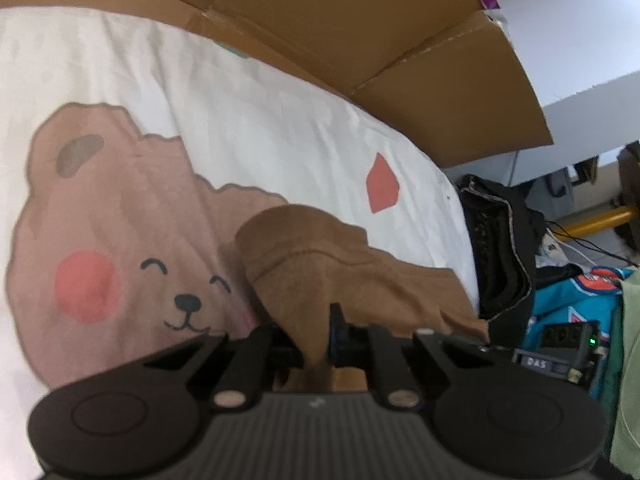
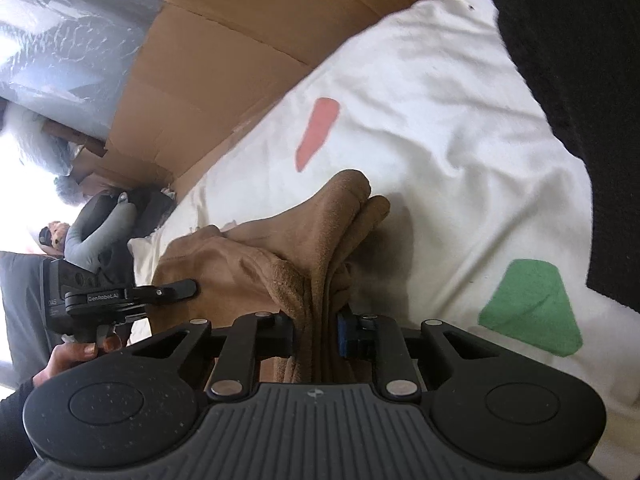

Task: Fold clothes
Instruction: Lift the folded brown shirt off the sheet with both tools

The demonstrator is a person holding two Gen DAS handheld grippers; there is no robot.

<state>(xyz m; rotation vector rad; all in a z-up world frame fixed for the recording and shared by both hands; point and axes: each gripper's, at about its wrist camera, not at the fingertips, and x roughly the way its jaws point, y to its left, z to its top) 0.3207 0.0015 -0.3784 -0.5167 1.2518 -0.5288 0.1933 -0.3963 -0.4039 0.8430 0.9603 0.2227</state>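
White sheet [image 1: 248, 120] covers the bed; large bear print [image 1: 112, 240] at near left in the left wrist view, red patch [image 1: 382, 184] farther right, green patch [image 2: 532, 308] at right in the right wrist view. Flattened cardboard [image 1: 360, 36] stands along the far edge of the sheet.

Brown garment [image 1: 344, 276] lies bunched on the sheet over the bear's right edge; long axis runs from far left to near right in the left wrist view, folded end pointing away from the camera. Left gripper [image 1: 316, 344]: jaws clamped on a pinch of brown fabric. Right gripper [image 2: 314, 332]: jaws clamped on a thick gathered fold of it.

Right of the bed, a dark clothes pile [image 1: 500, 248] and a teal printed garment [image 1: 572, 300]; a grey wall beyond.

Right wrist view: a hand [image 2: 76, 354] holds the other gripper at near left. The garment's near part is hidden behind both gripper bodies. Background at far left is overexposed; a black shape [image 2: 580, 80] at right is unidentifiable.
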